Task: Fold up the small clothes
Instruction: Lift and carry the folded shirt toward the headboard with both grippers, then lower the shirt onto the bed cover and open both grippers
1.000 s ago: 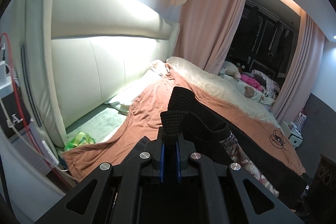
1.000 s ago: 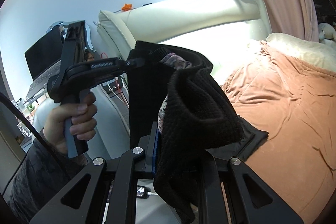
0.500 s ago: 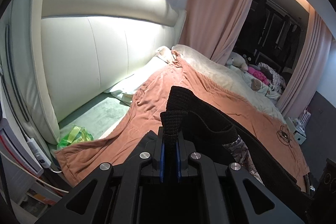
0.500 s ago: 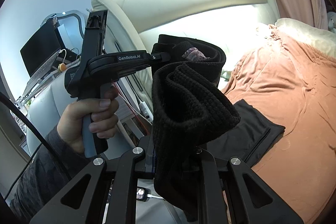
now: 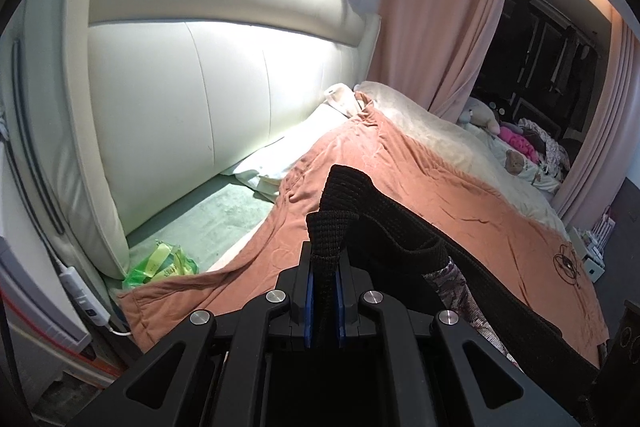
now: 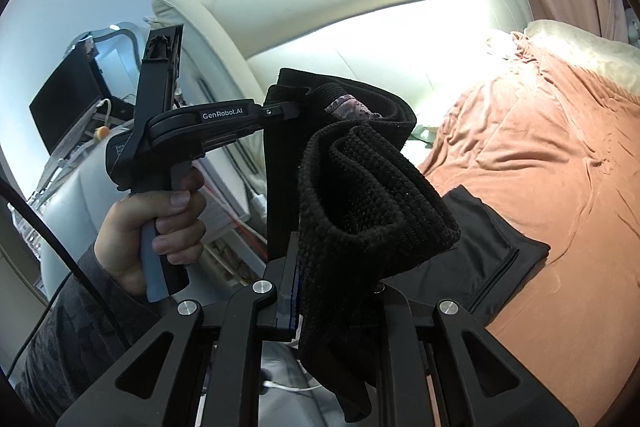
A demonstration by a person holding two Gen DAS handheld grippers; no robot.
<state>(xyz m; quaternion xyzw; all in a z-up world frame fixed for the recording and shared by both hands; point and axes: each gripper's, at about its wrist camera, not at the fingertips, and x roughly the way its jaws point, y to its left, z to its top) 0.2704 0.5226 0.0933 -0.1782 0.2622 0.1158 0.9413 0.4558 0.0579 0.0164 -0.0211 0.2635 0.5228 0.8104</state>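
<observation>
**2 grippers holding a black knit garment up over the bed**

The left gripper [image 5: 323,291] is pinching a ribbed edge of the black knit garment [image 5: 376,223] between its blue pads, its jaws pressed tight onto the cloth. From the left wrist view the garment is running away to the right in a long dark band, raised above the orange blanket [image 5: 460,195], with a patch of patterned fabric [image 5: 452,279] showing just under its folded edge.

The right gripper [image 6: 316,287] is likewise clamped on the same garment [image 6: 360,195], which is bunching into thick knit folds over its fingers and draping down past them. In the right wrist view the left gripper [image 6: 288,111], marked "GenRobot.AI", is gripping the far upper corner of the cloth while the person's left hand [image 6: 160,227] is wrapping around its handle.

Beneath the raised cloth, a second flat black piece [image 6: 492,259] is lying on the blanket near the bed's edge. A cream padded headboard [image 5: 224,67] is standing behind the bed, a green plastic bag [image 5: 164,261] is sitting at its foot, pink curtains [image 5: 436,7] are hanging beyond, and a dark monitor [image 6: 66,107] is showing at the far left of the right wrist view.
</observation>
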